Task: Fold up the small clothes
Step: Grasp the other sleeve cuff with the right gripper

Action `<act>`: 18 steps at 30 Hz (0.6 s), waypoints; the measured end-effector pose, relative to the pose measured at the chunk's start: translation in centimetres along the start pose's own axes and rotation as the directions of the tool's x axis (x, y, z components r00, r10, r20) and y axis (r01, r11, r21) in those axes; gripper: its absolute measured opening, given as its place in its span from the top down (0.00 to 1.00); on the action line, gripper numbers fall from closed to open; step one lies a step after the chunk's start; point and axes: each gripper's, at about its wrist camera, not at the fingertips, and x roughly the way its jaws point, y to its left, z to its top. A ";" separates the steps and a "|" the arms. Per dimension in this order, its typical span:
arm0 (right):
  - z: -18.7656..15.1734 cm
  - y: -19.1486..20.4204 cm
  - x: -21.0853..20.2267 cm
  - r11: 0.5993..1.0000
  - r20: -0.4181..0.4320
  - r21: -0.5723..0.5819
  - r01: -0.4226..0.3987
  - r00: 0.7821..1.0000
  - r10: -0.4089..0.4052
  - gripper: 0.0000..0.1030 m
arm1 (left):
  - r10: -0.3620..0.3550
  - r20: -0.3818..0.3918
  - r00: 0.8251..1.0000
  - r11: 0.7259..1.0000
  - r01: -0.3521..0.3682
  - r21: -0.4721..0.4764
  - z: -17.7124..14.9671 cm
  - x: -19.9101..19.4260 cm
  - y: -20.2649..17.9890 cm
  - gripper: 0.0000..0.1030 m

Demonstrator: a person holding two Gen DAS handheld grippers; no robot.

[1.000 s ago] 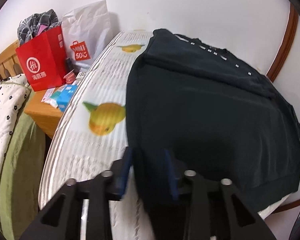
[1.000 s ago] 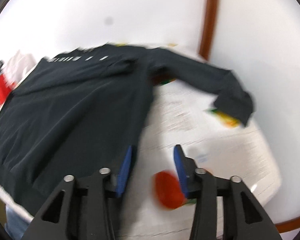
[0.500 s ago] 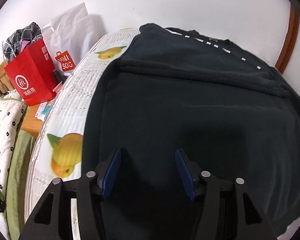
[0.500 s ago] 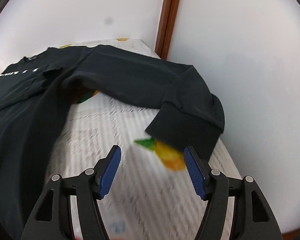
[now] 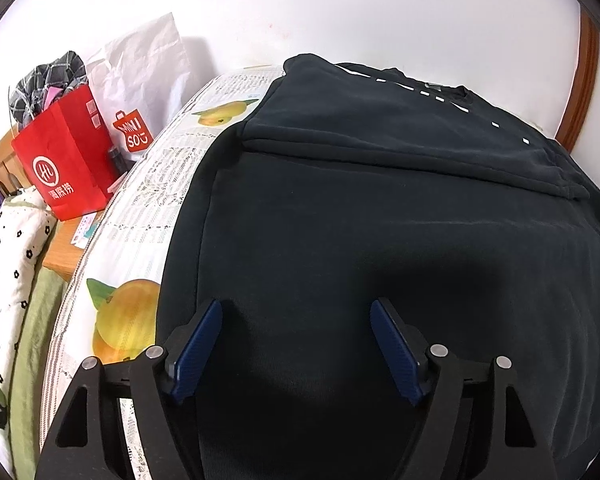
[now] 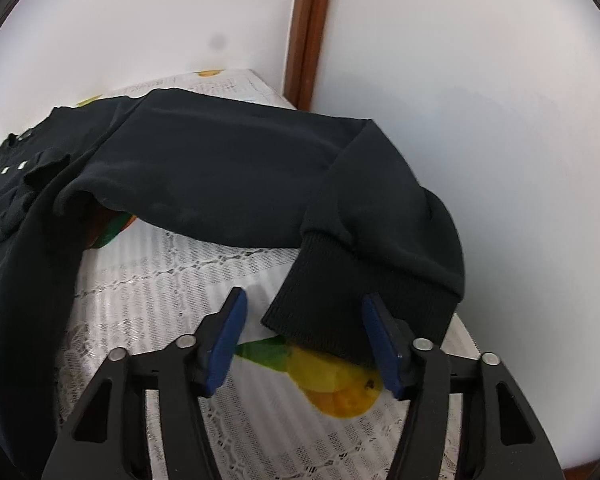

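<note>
In the left wrist view, the left gripper (image 5: 296, 344) stands with its blue pads (image 5: 198, 350) spread wide and its jaws opening; nothing is pinched between them. Under and ahead of it lies the black sweatshirt (image 5: 380, 220), spread over the table with the fruit-print cloth (image 5: 148, 184). The gap between the pads looks straight down onto the sweatshirt's dark body, though whether the tips touch the fabric cannot be told. One sleeve is folded across the upper chest as a flat band (image 5: 400, 136), with white lettering at the collar beyond it. To the left of the table stand a red paper bag (image 5: 60, 164) and a white shopping bag (image 5: 140, 84) (both well apart from the gripper), and a spotted quilt (image 5: 8, 256) lies at the far left edge.

In the right wrist view, the right gripper (image 6: 304, 340) has its jaws about half spread and closing. The ribbed cuff (image 6: 340, 300) of the other sleeve (image 6: 228, 168) reaches into the gap between the pads, nearer the right pad, but the pads do not press on it. The sleeve runs from the sweatshirt's body at the left, across the table, and bends down to the cuff, which lies over a printed yellow fruit on the cloth. A brown door frame (image 6: 310, 32) stands behind, against the white wall.
</note>
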 end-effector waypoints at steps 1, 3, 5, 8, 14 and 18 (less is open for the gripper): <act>-0.1 0.1 -0.1 1.000 0.002 -0.006 0.004 1.000 -0.004 0.49 | 0.000 0.002 1.000 1.000 0.000 0.000 0.0 0.0 0.0 0.26; -0.4 0.3 -0.4 1.000 0.007 -0.022 0.009 1.000 -0.009 0.52 | 0.008 0.007 1.000 1.000 -0.008 0.005 -0.1 -0.1 -0.1 0.26; -0.5 0.4 -0.4 1.000 0.007 -0.025 0.013 1.000 -0.012 0.53 | 0.011 0.010 1.000 1.000 -0.011 0.005 -0.1 -0.1 -0.2 0.26; -0.4 0.1 -0.4 1.000 0.005 -0.016 0.001 1.000 -0.001 0.53 | 0.007 0.012 1.000 1.000 -0.007 0.000 -0.1 -0.1 -0.1 0.25; -0.5 0.2 -0.3 0.999 0.008 -0.031 0.022 1.000 -0.021 0.53 | 0.009 0.007 1.000 1.000 -0.009 0.000 -0.2 -0.2 -0.3 0.25; -0.6 0.1 -0.5 0.999 0.008 -0.032 0.023 1.000 -0.023 0.53 | 0.008 0.008 1.000 1.000 -0.008 -0.001 -0.3 -0.3 -0.3 0.25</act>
